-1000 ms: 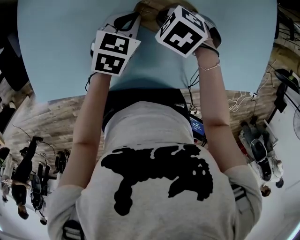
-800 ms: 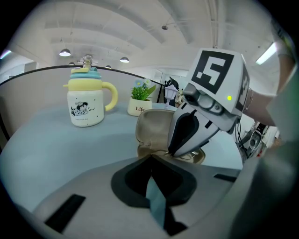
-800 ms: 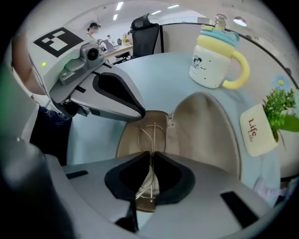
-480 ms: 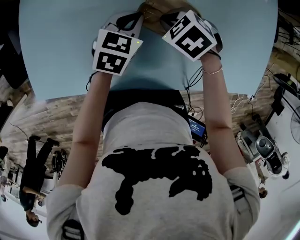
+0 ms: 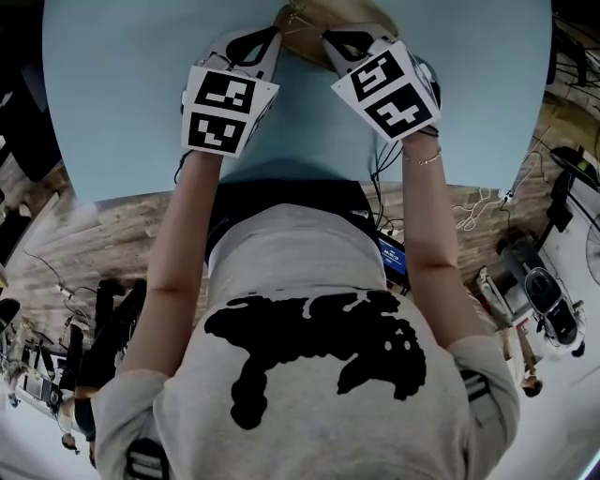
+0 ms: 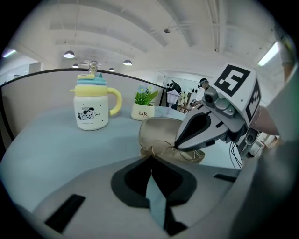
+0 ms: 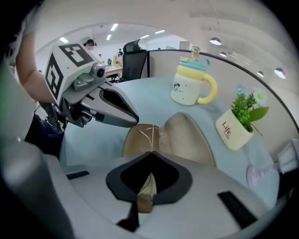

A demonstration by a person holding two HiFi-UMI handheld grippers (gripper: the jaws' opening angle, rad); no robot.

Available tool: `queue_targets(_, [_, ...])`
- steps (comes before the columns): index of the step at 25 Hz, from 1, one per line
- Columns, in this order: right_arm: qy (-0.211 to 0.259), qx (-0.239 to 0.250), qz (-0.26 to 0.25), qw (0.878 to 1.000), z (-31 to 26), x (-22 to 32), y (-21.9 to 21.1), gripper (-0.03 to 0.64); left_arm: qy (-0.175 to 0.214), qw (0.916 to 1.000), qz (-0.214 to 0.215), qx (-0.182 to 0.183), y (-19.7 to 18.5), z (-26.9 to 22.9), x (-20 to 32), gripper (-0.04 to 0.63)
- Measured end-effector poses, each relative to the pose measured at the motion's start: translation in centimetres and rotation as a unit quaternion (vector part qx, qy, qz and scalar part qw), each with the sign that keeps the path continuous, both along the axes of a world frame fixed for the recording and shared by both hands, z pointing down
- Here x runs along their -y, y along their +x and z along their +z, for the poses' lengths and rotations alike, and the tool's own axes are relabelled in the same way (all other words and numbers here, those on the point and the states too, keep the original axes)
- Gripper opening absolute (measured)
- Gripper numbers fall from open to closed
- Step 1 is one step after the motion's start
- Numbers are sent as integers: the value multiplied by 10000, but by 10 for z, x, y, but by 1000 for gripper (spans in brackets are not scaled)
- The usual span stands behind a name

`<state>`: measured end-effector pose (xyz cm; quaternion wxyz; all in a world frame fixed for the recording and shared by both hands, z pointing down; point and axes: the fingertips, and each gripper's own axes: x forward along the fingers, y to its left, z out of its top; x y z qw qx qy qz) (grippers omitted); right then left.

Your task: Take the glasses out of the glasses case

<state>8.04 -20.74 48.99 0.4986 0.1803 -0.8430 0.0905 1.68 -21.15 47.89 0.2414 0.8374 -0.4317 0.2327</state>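
Note:
An open tan glasses case [image 5: 309, 17] lies on the light blue table [image 5: 122, 94], its lid [image 6: 161, 127] tipped back. Thin gold-wire glasses [image 7: 152, 133] rest in the lower shell [image 7: 135, 142]; they also show in the left gripper view as fine wire [image 6: 164, 150]. My right gripper [image 7: 152, 153] is shut, and the wire frame runs up into its tips. My left gripper [image 6: 150, 158] is shut at the case's near rim, its tips [image 7: 134, 122] on the shell's left edge. From the left gripper view the right gripper [image 6: 176, 147] dips into the case. Both grippers, left [image 5: 272, 39] and right [image 5: 328, 39], meet over the case.
A yellow-and-white mug with a lid [image 6: 92, 105] [image 7: 191, 88] and a small potted plant [image 6: 142, 109] [image 7: 236, 126] stand behind the case. A pale object [image 7: 264, 175] lies at the right. Cables and devices lie on the wooden floor [image 5: 487, 202] beyond the table's near edge.
The right gripper's marker cube has rolled and shifted slightly right over the case. The left gripper has stayed put.

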Motion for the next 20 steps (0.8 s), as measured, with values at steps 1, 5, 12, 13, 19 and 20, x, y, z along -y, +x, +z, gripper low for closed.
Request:
queue_targets(1, [75, 104, 72, 9999, -5, 2, 0, 9, 30, 10000, -18, -10, 0, -3, 0, 14])
queue_targets(5, [380, 503, 335, 9975, -25, 7, 1, 9, 114, 9999, -17, -5, 2, -12, 0, 14])
queue_targets(12, [821, 866, 648, 9907, -47, 11, 14, 9, 206, 9998, 19, 15, 12, -26, -7, 14])
queue_targets(13, [922, 926, 686, 9890, -51, 13, 15, 9, 206, 9998, 22, -2, 13, -27, -8, 14])
queue_targets(19, [1497, 1487, 1030, 9720, -84, 31, 22, 9, 380, 9993, 49, -29, 16, -44, -1, 14])
queue_targets(20, [1527, 1601, 1105, 9690, -89, 32, 23, 11, 421, 9991, 48, -40, 16, -49, 0, 14])
